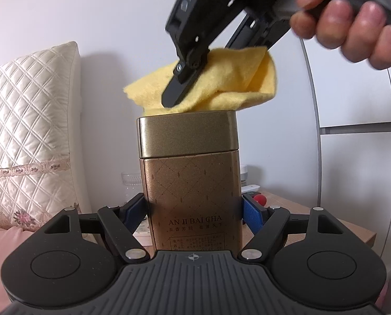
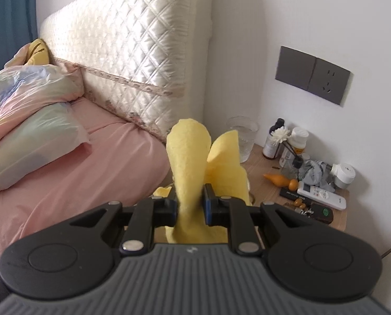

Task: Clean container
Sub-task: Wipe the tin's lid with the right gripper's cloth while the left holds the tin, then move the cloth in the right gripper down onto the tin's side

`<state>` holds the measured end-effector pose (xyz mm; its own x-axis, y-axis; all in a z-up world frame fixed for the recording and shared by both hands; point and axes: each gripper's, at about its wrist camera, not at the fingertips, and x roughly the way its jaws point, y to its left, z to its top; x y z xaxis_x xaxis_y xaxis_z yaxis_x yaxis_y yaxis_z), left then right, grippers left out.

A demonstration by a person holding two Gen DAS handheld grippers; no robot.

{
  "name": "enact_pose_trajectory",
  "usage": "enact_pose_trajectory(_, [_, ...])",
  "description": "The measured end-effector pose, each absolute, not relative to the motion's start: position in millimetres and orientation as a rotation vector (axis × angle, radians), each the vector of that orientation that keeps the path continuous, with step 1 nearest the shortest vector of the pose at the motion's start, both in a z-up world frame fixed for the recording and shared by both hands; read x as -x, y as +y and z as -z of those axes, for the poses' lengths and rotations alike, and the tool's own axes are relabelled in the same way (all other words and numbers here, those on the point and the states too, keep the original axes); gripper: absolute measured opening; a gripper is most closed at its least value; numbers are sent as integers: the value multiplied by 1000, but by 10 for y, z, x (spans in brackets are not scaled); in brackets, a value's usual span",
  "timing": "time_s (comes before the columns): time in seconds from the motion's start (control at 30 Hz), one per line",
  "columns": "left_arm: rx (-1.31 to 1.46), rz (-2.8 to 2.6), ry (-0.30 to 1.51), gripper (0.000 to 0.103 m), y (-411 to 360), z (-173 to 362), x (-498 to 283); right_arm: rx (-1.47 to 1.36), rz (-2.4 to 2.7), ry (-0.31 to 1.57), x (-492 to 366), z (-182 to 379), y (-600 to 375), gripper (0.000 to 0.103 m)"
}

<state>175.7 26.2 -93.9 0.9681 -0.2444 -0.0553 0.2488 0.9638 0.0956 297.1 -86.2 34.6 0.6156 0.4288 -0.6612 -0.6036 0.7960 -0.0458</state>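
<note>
The left gripper (image 1: 194,216) clamps a gold tin (image 1: 192,181) by its lower sides and holds it upright in the air, above the near edge of the bedside desk (image 2: 261,181). The right gripper (image 2: 191,207) is clenched on a yellow cloth (image 1: 221,84), which touches the tin's closed lid (image 1: 187,135). Wiping looks underway at the top; the sides and base probably remain, and no dirt is discernible.
</note>
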Motion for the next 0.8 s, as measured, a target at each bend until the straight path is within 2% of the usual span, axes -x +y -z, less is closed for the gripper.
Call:
enact_pose_trajectory(0.57, [-106,248,46,80,321,928,-1889,240,-574,619,-3136,-286,-1047,19])
enact_pose_trajectory(0.8, [-103,211,29,80,298,951,-1863,70,-595,468,-2845,-146,-1561,19])
